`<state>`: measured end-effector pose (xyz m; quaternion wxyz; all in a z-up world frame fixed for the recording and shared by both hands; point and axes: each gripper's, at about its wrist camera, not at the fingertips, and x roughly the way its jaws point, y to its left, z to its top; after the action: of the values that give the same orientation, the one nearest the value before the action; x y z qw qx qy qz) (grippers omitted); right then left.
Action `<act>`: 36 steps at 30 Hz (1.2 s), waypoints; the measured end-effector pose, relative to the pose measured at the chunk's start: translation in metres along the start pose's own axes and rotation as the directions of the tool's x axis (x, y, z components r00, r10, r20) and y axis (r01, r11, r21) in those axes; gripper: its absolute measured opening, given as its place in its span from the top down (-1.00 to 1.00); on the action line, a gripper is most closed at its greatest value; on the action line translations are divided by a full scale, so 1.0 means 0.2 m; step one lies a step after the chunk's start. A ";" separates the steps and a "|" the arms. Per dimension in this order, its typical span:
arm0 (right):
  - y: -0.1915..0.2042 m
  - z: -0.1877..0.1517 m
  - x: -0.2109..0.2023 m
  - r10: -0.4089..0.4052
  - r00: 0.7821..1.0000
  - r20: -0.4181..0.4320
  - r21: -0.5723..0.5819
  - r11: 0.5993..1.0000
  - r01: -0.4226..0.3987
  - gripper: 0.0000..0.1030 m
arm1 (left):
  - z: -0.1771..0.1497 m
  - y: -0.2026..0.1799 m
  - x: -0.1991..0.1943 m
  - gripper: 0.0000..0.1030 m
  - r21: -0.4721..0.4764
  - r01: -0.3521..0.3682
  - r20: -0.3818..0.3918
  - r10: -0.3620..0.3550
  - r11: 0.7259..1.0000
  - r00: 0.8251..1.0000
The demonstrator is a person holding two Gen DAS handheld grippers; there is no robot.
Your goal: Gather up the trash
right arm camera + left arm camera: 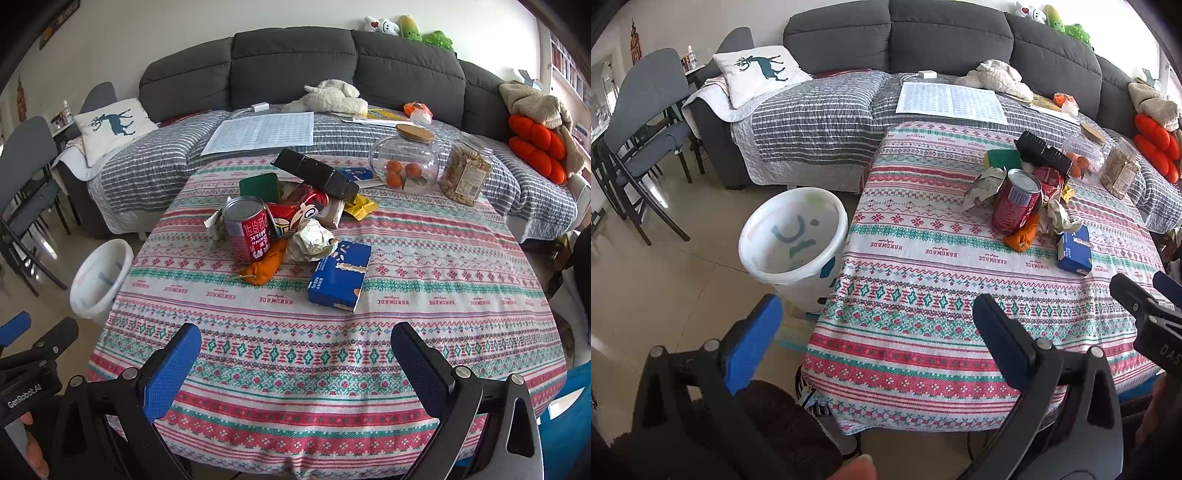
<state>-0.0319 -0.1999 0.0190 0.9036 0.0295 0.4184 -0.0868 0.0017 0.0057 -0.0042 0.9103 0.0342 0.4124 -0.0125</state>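
Covering the tabletop (332, 369): one woven cloth, banded red, green and white. Heaped toward its far side, the trash:
- Can (246, 229), one, red metal cylinder, upright, long axis vertical, print upside down.
- Box (340, 275), one, blue card, flat, long axis running away from the right claw.
- Tray (317, 177), one, black plastic, tilted across the heap's top.
- Paper wad (312, 240), one, crumpled, pale.
- Peel (264, 267), one, orange, curled, touching the can.
- Sponge (258, 187), one, green, behind the can.

Bin (792, 236), one, white plastic, round, on the floor beside the tabletop's left edge.
Glass jars, two, behind the heap.
Left claw (875, 332): spread wide, holding nothing.
Right claw (295, 362): likewise.
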 end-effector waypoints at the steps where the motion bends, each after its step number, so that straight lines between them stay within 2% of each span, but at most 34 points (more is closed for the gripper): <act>1: 0.00 0.00 0.00 0.001 1.000 0.000 0.002 1.000 -0.001 -1.00 | 0.00 0.00 0.00 -0.99 0.000 0.000 0.001 0.000 1.000 1.000; 36: 0.00 -0.02 0.01 0.002 1.000 -0.003 0.003 1.000 -0.002 -1.00 | 0.00 0.01 0.00 -0.99 -0.001 0.001 -0.005 -0.001 1.000 1.000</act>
<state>-0.0339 -0.1991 0.0157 0.9030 0.0314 0.4198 -0.0863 0.0017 0.0070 -0.0054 0.9092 0.0334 0.4148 -0.0128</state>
